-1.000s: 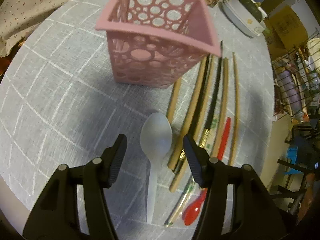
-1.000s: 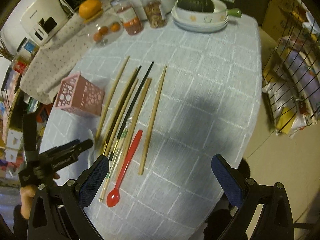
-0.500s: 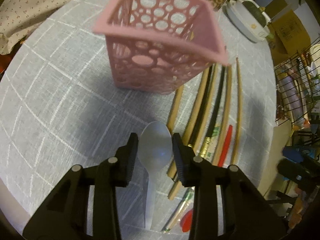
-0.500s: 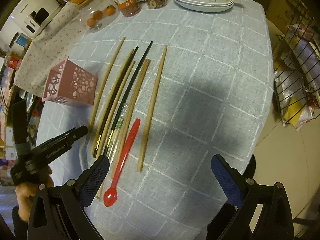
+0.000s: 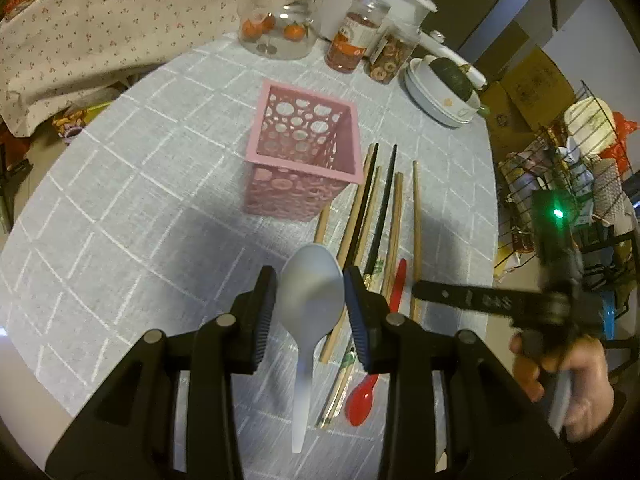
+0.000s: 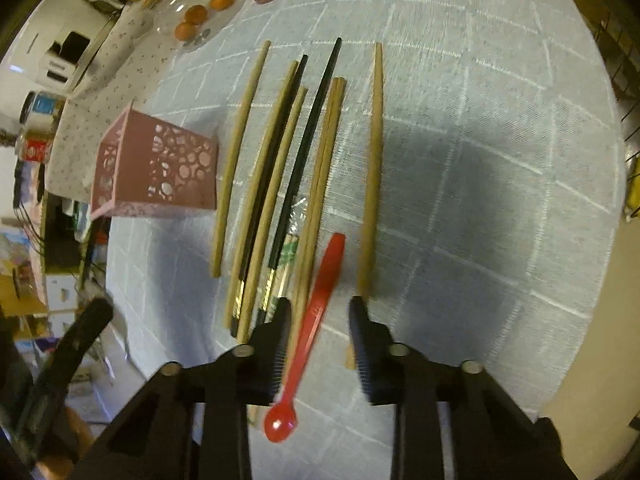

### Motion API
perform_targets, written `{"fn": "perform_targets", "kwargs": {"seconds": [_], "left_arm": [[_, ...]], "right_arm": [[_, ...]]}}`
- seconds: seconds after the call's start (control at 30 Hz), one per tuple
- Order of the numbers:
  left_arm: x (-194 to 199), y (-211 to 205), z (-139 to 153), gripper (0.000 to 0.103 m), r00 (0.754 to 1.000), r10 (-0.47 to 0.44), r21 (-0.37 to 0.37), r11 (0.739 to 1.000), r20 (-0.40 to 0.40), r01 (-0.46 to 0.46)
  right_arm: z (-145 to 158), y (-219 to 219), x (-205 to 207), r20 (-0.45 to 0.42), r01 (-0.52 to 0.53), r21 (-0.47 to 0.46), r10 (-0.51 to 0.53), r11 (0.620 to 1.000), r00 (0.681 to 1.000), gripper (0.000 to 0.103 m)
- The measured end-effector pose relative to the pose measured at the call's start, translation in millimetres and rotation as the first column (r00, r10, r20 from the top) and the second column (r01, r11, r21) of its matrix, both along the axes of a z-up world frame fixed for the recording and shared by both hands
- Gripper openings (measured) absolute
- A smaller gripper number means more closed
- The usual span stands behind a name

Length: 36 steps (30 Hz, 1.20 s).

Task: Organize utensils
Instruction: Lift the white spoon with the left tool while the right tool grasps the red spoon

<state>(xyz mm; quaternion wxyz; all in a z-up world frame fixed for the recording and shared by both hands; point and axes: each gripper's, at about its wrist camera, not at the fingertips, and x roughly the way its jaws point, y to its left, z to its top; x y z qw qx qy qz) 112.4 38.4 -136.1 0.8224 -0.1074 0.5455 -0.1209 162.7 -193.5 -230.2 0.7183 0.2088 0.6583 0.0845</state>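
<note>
- The pink basket [image 5: 304, 160] stands upright on the bench [image 5: 120, 200], toward the left, with its open top facing up. It looks like the home for the utensils, and it has nothing in it that can be seen.
- The left gripper [image 5: 310, 304] holds the white spoon [image 5: 310, 296] by its bowl. Its jaws are pressed on both sides of the bowl, and the handle hangs down free above the cloth. The spoon sits just this side of the basket, likely so it can be dropped in.
- The chopsticks [image 6: 280, 168] lie side by side on the bench, right of the basket, all pointing the same way. They are probably next to go in.
- The red spoon [image 6: 316, 312] lies flat among them, bowl end nearest the camera.
- The right gripper [image 6: 320, 316] points down over the red spoon. Its jaws are closing with the handle between them, but they do not squeeze it yet.
</note>
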Motion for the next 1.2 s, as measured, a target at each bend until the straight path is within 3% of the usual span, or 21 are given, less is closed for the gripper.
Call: {"fn": "perform_targets", "kwargs": {"seconds": [0.43,0.6,0.67,0.83,1.03,1.13,1.2], "left_arm": [[-12.4,8.9,13.4,0.037,0.999,0.004,0.0,1.0,0.038,-0.004],[-13.8,8.1,12.8,0.037,0.999,0.011,0.007,1.0,0.041,-0.012],[-14.8,7.3,13.5,0.037,0.999,0.009,0.011,1.0,0.046,-0.01],[-17.0,6.7,22.8,0.037,0.996,0.018,0.021,1.0,0.083,-0.02],[-18.3,7.4,43.1,0.037,0.983,0.055,0.009,0.998,0.175,-0.058],[-17.4,10.6,59.3,0.037,0.959,0.09,-0.016,0.996,0.268,-0.089],[-15.0,11.7,72.4,0.037,0.927,0.117,-0.025,0.993,0.356,-0.116]], "right_arm": [[-20.1,28.4,13.0,-0.02,-0.011,-0.15,0.008,0.989,1.0,0.02],[-16.3,67.4,13.6,0.01,-0.125,-0.334,0.136,0.934,0.991,0.019],[-15.8,74.8,14.4,0.023,-0.135,-0.358,0.153,0.924,0.988,0.015],[-11.8,65.2,17.1,0.064,-0.09,-0.285,0.112,0.954,0.992,0.011],[23.5,54.9,13.7,0.179,-0.061,-0.229,0.103,0.971,0.978,0.011],[51.1,49.8,5.8,0.275,-0.033,-0.179,0.082,0.983,0.958,0.011],[69.5,55.0,-0.7,0.35,-0.021,-0.172,0.081,0.985,0.933,0.011]]}}
